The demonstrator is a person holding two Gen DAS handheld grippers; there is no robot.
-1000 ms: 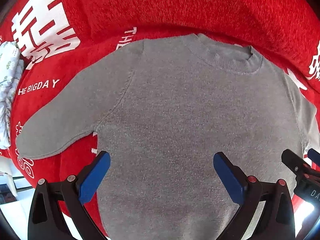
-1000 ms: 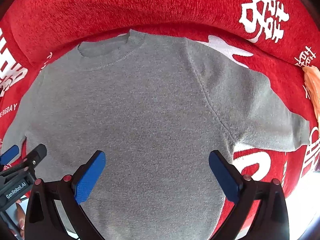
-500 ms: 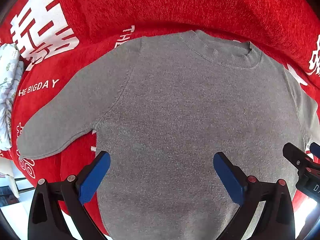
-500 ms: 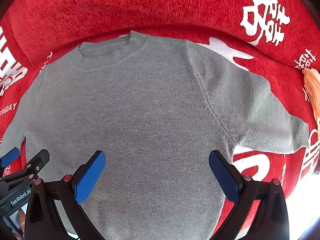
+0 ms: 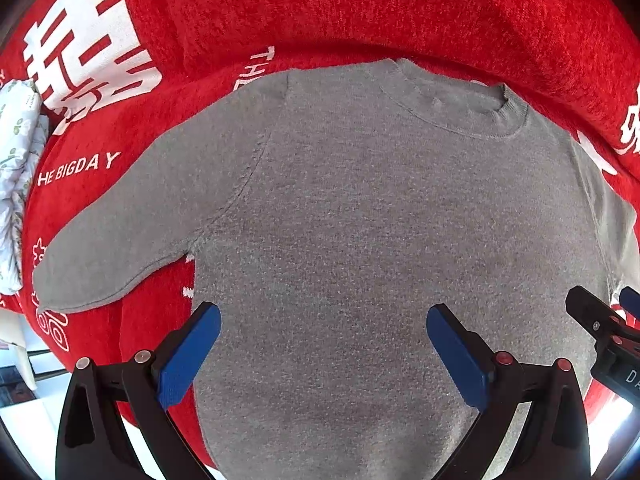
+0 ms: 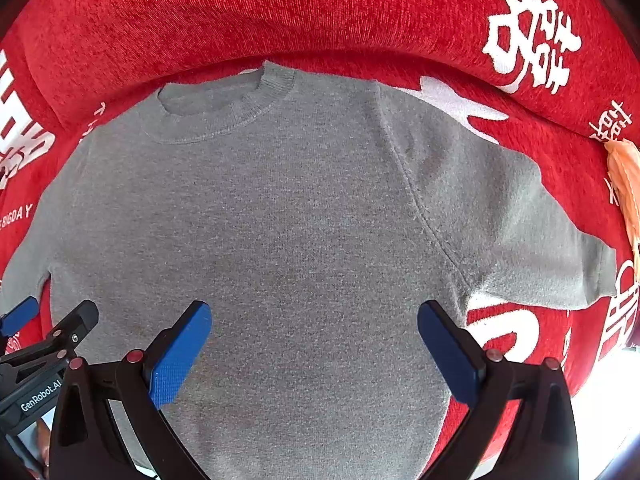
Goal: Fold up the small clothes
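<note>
Left gripper (image 5: 323, 332): fingers spread wide, blue pads (image 5: 188, 356) holding nothing, poised over the lower body of the grey sweater (image 5: 360, 240). Right gripper (image 6: 314, 330): likewise spread wide and empty, blue pads (image 6: 180, 354) above the same lower body region. Each gripper appears at the edge of the other's view; the left unit's housing carries a label reading "GenRobot.AI" (image 6: 40, 394), and partial lettering "DA" shows on the right unit in the left wrist view. The sweater lies flat and face-up on a red plush cover (image 5: 360, 12), collar (image 6: 228, 104) farthest from the grippers, both sleeves spread outward and angled down, hem running out of the bottom of both views. The cover bears large white Chinese characters (image 6: 528, 32) and the words "HE BIGDAY" (image 5: 78, 168) beside the left sleeve. Red cover lies bare beyond both sleeve cuffs. A white floral-print cloth (image 5: 16, 184) sits at the far left edge; a peach-coloured cloth (image 6: 626, 184) sits at the far right edge, near the right cuff.
</note>
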